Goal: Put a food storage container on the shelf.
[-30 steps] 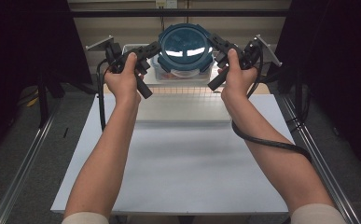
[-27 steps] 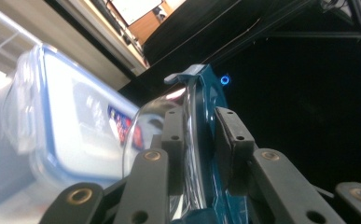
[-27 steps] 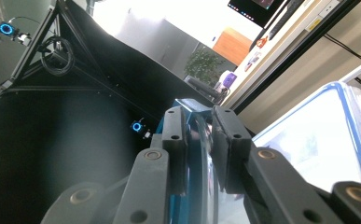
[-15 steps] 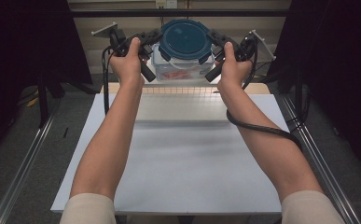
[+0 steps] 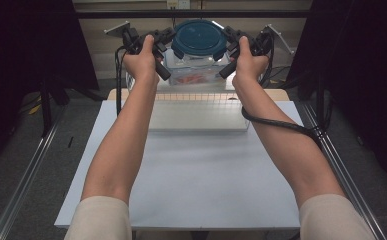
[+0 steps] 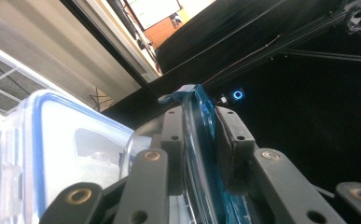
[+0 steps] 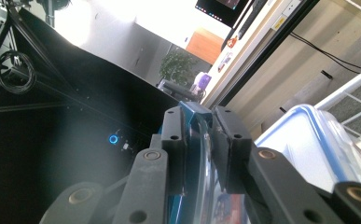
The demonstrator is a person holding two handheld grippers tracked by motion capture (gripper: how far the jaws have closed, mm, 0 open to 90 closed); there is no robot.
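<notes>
You carried round dark-blue plastic lid (image 5: 198, 37) further toward 12 o'clock; now above clear box (image 5: 196, 72). Left gripper (image 5: 162, 39) pinches lid's 9 o'clock rim, right gripper (image 5: 232, 37) 3 o'clock. Likely placing next.

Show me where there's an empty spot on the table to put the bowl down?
The white table top between the two forearms is bare, from the near edge up to the wire rack. It gets crowded at the far end: the rack, the clear box and the blue-lidded bowl, held by the left gripper and right gripper.
</notes>
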